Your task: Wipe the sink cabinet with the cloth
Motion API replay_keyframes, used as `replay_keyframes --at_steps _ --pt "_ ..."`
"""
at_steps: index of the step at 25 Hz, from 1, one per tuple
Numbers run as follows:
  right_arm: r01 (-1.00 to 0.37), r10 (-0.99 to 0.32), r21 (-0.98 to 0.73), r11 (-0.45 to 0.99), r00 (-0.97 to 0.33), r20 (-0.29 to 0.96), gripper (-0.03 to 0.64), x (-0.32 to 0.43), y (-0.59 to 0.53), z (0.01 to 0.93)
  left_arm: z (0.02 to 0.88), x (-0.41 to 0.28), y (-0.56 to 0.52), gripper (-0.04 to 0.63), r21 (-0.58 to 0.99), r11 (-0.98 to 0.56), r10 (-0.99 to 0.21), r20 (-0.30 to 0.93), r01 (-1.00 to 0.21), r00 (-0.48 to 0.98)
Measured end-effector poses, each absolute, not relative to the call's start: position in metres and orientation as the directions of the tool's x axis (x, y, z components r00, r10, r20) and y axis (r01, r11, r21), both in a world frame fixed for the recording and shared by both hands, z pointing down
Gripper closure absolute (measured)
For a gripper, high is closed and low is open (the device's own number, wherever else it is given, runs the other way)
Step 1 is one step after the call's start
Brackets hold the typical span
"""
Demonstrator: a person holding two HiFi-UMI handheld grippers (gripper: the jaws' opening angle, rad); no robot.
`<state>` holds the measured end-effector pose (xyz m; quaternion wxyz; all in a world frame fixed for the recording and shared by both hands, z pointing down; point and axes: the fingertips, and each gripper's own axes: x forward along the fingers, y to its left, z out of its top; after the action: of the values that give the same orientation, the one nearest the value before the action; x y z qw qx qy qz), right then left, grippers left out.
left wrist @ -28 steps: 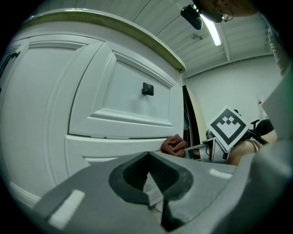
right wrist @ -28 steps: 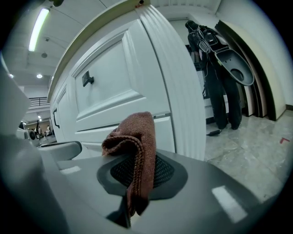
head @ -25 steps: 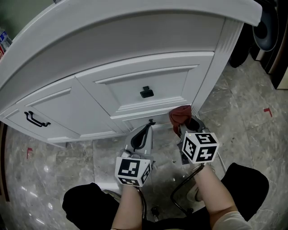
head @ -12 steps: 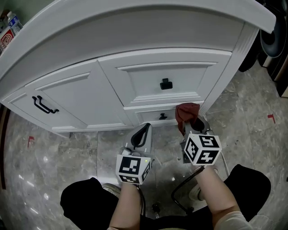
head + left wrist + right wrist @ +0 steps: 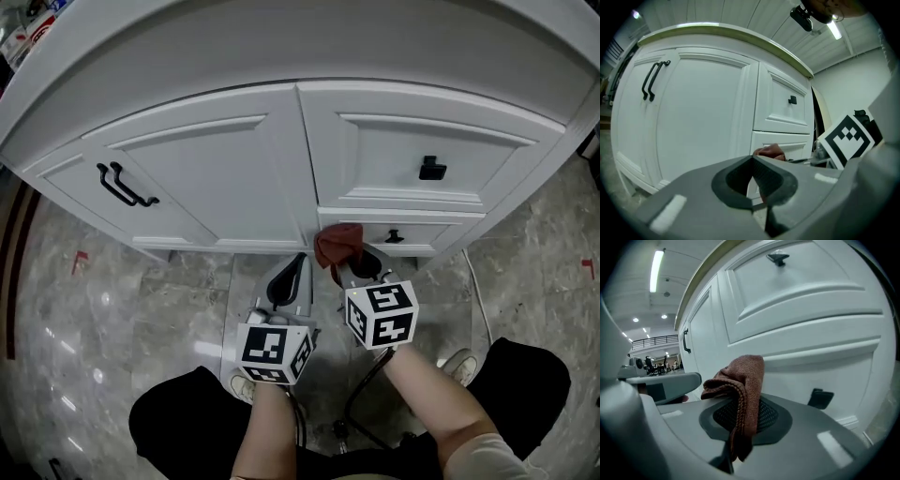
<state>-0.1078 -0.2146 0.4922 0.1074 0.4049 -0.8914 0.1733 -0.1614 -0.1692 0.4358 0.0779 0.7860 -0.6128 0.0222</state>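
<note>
- The white sink cabinet fills the upper part of the head view, its curved front facing the person.
- Grey marbled floor lies below it.
- The cabinet door on the left carries two black bar handles.
- To its right sit an upper drawer with a black knob and a shallow lower drawer with a smaller knob.
- The left gripper hangs just in front of the cabinet's base, jaws pressed together with nothing between them.
- The right gripper, just beside the left one, is clamped on the cloth.
- The reddish-brown cloth bunches above the right jaws at the left end of the lower drawer; actual contact with the front cannot be told.
</note>
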Motion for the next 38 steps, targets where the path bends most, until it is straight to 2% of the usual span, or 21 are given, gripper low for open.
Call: replay_keyframes --at_steps 10,18,26,31,38 --pt "-0.768 -0.7 -0.243 0.592 -0.64 0.316 0.537 -0.123 -0.225 0.512 0.456 -0.162 -0.173 0.595 0.099 -0.255 -0.951 0.152 -0.962 0.268" --pt "-0.821 -0.748 -0.191 0.539 -0.57 0.339 0.538 -0.083 -0.238 0.524 0.461 -0.135 -0.182 0.595 0.099 -0.3 -0.937 0.154 -0.949 0.312" --pt "-0.843 -0.769 -0.327 0.427 -0.529 0.358 0.538 -0.043 -0.24 0.529 0.453 -0.104 -0.193 0.595 0.1 -0.348 -0.924 0.135 -0.932 0.359" --pt "-0.828 -0.757 -0.339 0.447 -0.552 0.35 0.537 -0.029 -0.229 0.519 0.45 -0.084 -0.198 0.595 0.106 -0.378 -0.912 0.126 -0.92 0.389" --pt "-0.856 -0.793 -0.288 0.429 -0.51 0.334 0.537 -0.001 -0.227 0.508 0.451 -0.063 -0.201 0.595 0.106 -0.406 -0.9 0.128 -0.908 0.417"
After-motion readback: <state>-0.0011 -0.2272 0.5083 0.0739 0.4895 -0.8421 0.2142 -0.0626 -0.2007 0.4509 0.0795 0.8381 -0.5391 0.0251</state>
